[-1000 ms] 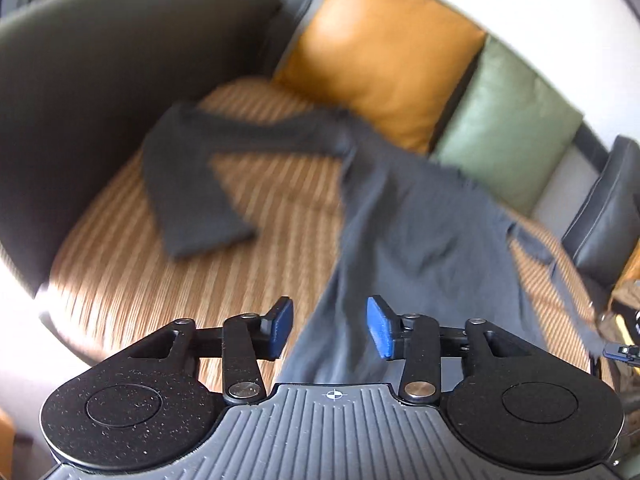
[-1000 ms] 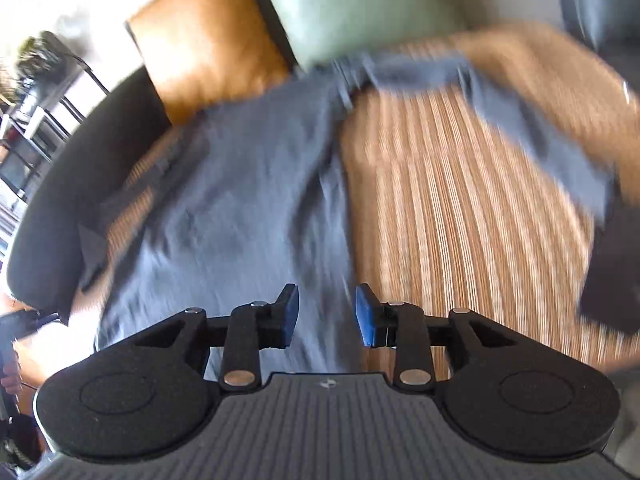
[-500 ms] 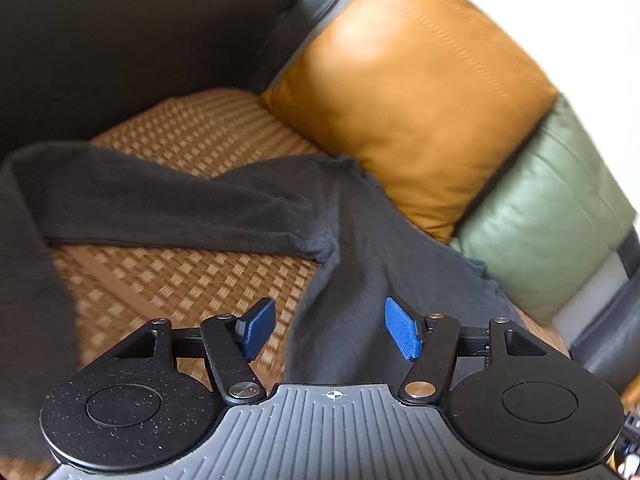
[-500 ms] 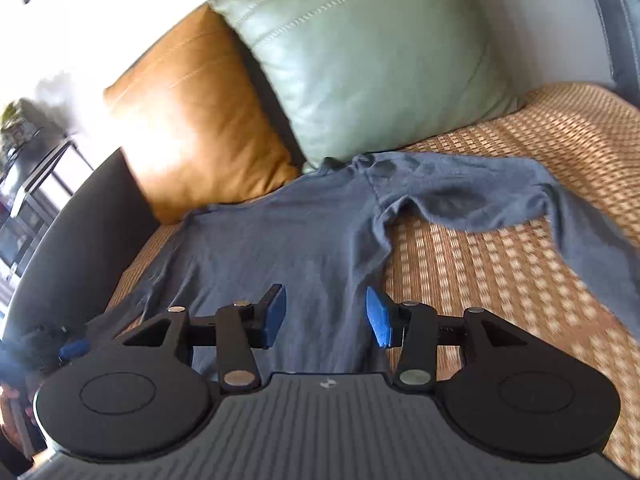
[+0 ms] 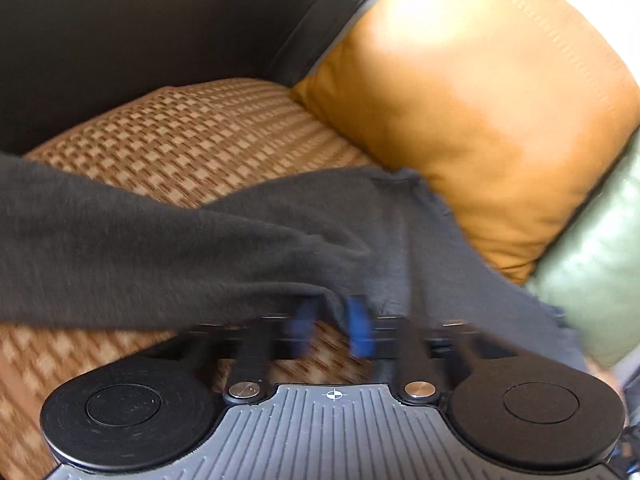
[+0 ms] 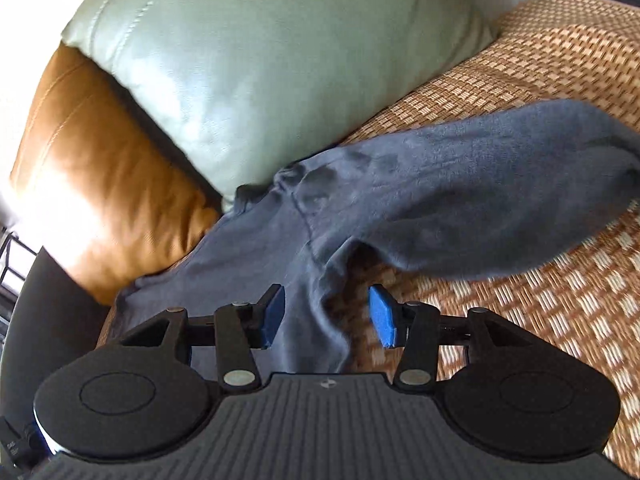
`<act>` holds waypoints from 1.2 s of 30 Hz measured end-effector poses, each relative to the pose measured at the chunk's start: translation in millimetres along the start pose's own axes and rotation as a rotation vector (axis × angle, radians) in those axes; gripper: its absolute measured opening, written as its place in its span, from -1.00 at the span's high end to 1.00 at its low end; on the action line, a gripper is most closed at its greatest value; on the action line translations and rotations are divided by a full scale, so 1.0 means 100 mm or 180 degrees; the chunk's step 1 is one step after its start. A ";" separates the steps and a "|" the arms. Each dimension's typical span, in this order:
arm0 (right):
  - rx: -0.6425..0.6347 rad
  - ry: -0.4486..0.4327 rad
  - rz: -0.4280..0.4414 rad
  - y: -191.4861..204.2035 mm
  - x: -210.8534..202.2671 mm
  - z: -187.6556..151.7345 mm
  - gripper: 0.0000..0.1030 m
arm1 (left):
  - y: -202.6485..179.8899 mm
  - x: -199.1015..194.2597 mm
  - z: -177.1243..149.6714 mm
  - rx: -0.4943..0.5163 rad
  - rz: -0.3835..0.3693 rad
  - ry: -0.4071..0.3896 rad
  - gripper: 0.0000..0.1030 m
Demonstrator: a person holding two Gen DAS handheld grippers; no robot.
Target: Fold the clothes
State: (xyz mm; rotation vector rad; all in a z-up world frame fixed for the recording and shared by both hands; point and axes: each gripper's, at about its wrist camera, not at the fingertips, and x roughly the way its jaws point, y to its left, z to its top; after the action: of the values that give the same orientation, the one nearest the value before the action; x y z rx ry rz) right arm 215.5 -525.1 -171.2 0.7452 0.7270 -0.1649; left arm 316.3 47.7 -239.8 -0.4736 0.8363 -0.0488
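Observation:
A dark grey long-sleeved sweater (image 5: 168,248) lies spread on a woven seat mat (image 5: 188,140), its collar end toward the cushions. In the left wrist view my left gripper (image 5: 333,322) is blurred by motion, its blue pads drawn close together on the cloth where the left sleeve meets the body. In the right wrist view the same sweater (image 6: 460,200) shows its other sleeve stretching right. My right gripper (image 6: 328,316) is open and straddles the folded side edge just below that underarm, with cloth between the pads but not pinched.
An orange leather cushion (image 5: 480,112) and a pale green cushion (image 6: 248,64) lean against the sofa back right behind the sweater. A dark curved armrest (image 5: 140,20) bounds the seat on the left. Bare woven mat (image 6: 552,304) lies to the right of the right gripper.
Both grippers have come down and forward to the sweater's underarms. The left pads have narrowed from wide apart onto the cloth; the right pads have spread wider.

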 end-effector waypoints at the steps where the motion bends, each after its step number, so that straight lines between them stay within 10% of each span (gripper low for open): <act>1: 0.0025 -0.0019 -0.0034 -0.02 0.06 0.02 0.67 | 0.02 0.03 0.04 -0.0016 0.0060 -0.0037 1.00; 15: 0.0250 -0.0252 -0.0039 -0.28 0.40 0.20 0.93 | 0.13 0.24 0.32 0.0038 0.0344 -0.0275 1.00; 17: 0.0252 -0.0223 -0.0009 -0.30 0.35 0.19 0.90 | 0.12 0.17 0.33 0.0101 0.0329 -0.0182 0.72; 19: 0.0179 -0.0176 -0.0043 -0.27 0.17 0.18 0.62 | 0.10 0.07 0.35 0.0177 0.0321 -0.0080 -0.01; 21: 0.0106 -0.0129 -0.0077 -0.25 -0.01 0.16 0.26 | 0.05 -0.10 0.33 0.0312 0.0374 -0.0036 -0.30; 25: -0.0190 -0.0096 -0.0052 -0.20 -0.56 0.10 0.19 | -0.14 -0.58 0.16 0.0767 0.0452 -0.0041 -0.30; 36: -0.1103 -0.0705 0.0406 -0.14 -3.01 0.00 -0.15 | -1.29 -2.11 -1.21 0.1693 -0.0538 -0.0137 -0.51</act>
State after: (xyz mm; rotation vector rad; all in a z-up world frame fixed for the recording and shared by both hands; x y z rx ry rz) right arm -14.6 -569.1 18.7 0.4317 0.4780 -0.0033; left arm 104.6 -66.4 -106.0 -0.0415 0.7046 -0.4056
